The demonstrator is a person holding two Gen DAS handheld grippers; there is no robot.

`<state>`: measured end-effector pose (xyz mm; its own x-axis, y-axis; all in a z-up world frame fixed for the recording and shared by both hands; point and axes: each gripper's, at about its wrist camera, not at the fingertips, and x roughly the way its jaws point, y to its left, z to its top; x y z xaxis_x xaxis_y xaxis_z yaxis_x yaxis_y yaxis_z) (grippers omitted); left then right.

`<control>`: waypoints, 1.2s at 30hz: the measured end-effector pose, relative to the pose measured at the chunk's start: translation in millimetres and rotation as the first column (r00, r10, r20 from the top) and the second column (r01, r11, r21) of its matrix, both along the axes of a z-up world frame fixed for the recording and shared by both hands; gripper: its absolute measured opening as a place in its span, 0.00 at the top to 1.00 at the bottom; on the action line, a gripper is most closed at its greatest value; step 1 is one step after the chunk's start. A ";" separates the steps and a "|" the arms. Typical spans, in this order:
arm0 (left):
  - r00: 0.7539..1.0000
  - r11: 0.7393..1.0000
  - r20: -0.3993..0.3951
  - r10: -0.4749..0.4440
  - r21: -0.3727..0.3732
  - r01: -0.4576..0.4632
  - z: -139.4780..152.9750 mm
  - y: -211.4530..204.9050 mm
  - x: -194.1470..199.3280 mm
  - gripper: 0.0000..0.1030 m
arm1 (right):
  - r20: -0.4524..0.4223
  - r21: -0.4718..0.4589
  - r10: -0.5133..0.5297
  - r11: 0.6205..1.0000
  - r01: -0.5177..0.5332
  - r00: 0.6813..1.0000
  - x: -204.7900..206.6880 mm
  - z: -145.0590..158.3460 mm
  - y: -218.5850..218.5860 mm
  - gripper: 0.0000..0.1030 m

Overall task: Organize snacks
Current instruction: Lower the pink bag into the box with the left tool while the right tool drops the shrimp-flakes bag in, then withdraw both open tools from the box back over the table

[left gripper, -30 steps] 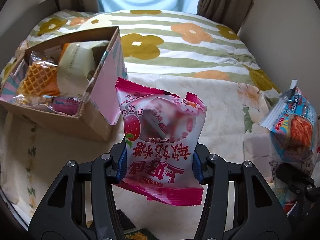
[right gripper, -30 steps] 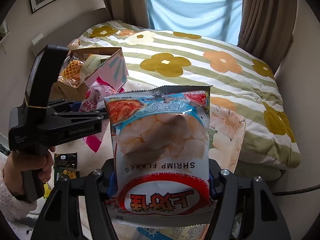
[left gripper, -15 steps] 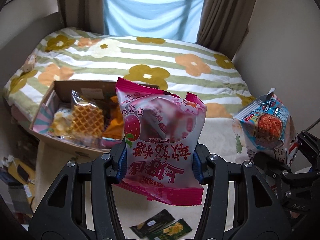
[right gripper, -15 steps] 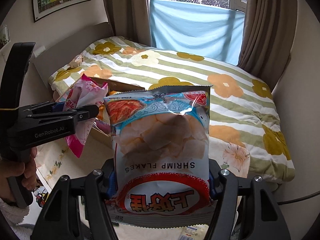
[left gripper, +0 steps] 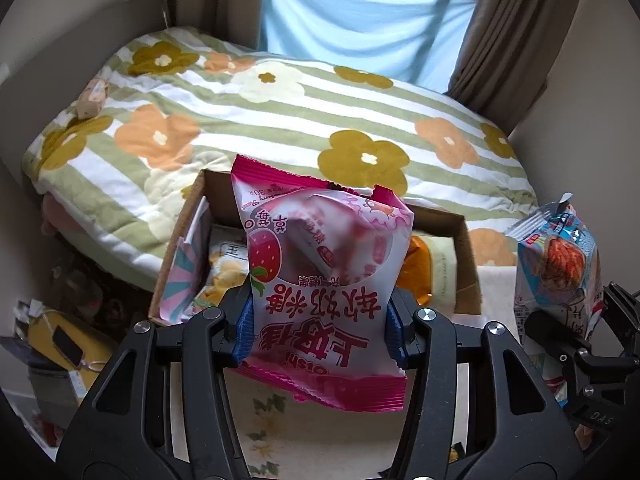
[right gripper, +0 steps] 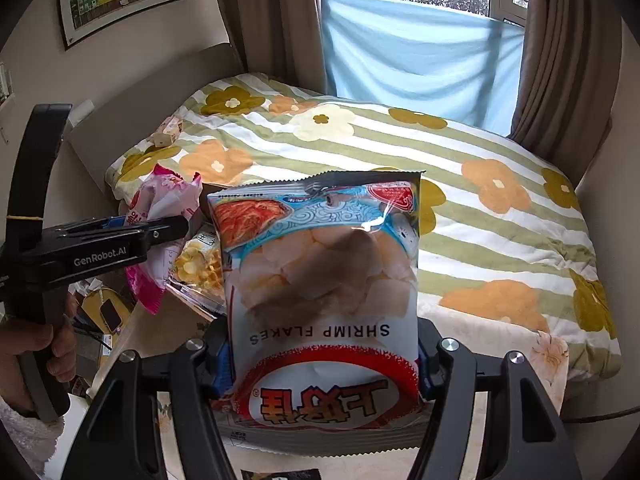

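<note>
The left gripper [left gripper: 320, 320] is clenched on a pink and white strawberry candy bag [left gripper: 320, 280], and the right gripper [right gripper: 320, 364] is clenched on a blue and white plastic bag of shrimp flakes [right gripper: 320, 280]. Both bags stand upright between the blue pads.

Compared with one second ago, both hands have travelled away from the bed edge and a little higher. The open brown cardboard box [left gripper: 466, 240], which lay at the left of the left wrist view, is now directly behind the pink bag (it already holds a waffle pack and other snacks). The grips themselves did not change.

I judge that the two bags are being carried to this box, and that lowering and releasing them over it is the step that remains.
</note>
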<state>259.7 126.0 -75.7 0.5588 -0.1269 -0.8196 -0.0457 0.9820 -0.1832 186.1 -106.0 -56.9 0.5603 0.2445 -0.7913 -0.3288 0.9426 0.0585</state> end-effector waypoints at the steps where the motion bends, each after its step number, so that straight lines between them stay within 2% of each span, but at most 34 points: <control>1: 1.000 1.000 -0.012 0.000 0.000 0.000 -6.2 7.0 5.6 0.54 | -0.005 0.002 -0.004 1.000 0.004 1.000 3.3 -1.6 5.7 0.39; 3: 0.999 1.000 -0.034 -0.010 -0.003 0.010 -17.2 19.0 15.2 0.53 | -0.016 0.006 -0.014 1.000 0.014 1.000 8.5 -5.3 15.6 0.39; 5: 0.999 1.000 -0.037 -0.017 0.005 0.017 -26.6 24.7 21.8 0.46 | -0.026 0.011 -0.020 1.000 0.020 0.999 13.9 -9.0 23.8 0.39; 6: 0.999 1.000 -0.032 -0.019 0.018 0.020 -29.6 26.6 22.6 0.33 | -0.029 0.010 -0.025 1.000 0.025 0.999 15.6 -10.7 27.0 0.39; 7: 1.000 0.999 -0.025 -0.019 0.038 0.020 -32.0 28.4 22.7 0.09 | -0.031 0.011 -0.029 1.000 0.029 0.999 16.0 -11.6 28.4 0.39; 8: 1.000 0.998 -0.010 -0.016 0.054 0.016 -32.5 30.1 21.9 0.00 | -0.034 0.012 -0.033 0.999 0.033 0.999 17.1 -12.7 30.2 0.39; 10: 0.999 0.998 0.024 -0.023 0.063 0.022 -32.0 33.8 19.0 0.00 | -0.038 0.014 -0.040 0.999 0.040 0.998 17.9 -14.1 32.1 0.39; 23: 0.999 0.993 0.002 -0.037 0.109 0.037 -39.4 41.5 -16.0 0.00 | -0.102 0.050 -0.020 0.998 0.025 0.995 56.1 -28.6 61.3 0.37; 24: 0.999 0.993 -0.002 -0.038 0.109 0.038 -40.7 41.8 -18.5 0.00 | -0.099 0.046 -0.034 0.998 0.039 0.994 60.7 -30.7 61.9 0.31; 25: 0.999 0.993 -0.006 -0.038 0.109 0.039 -41.8 42.3 -21.8 0.00 | -0.080 0.047 -0.049 0.997 0.053 0.996 63.2 -31.9 61.3 0.16; 27: 0.999 0.994 -0.010 -0.036 0.105 0.037 -42.5 43.3 -27.6 0.00 | -0.059 0.059 -0.057 0.996 0.061 0.997 65.0 -33.8 59.4 0.00; 36: 0.998 0.994 -0.001 -0.057 0.092 0.057 -34.7 37.7 -52.1 0.00 | -0.047 0.075 -0.112 0.991 0.115 0.993 18.7 -32.3 37.5 0.00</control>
<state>207.6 163.7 -110.4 0.5543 -0.0830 -0.8282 0.0110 0.9957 -0.0924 204.7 -68.4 -89.2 0.5541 0.2428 -0.7963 -0.2155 0.9658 0.1445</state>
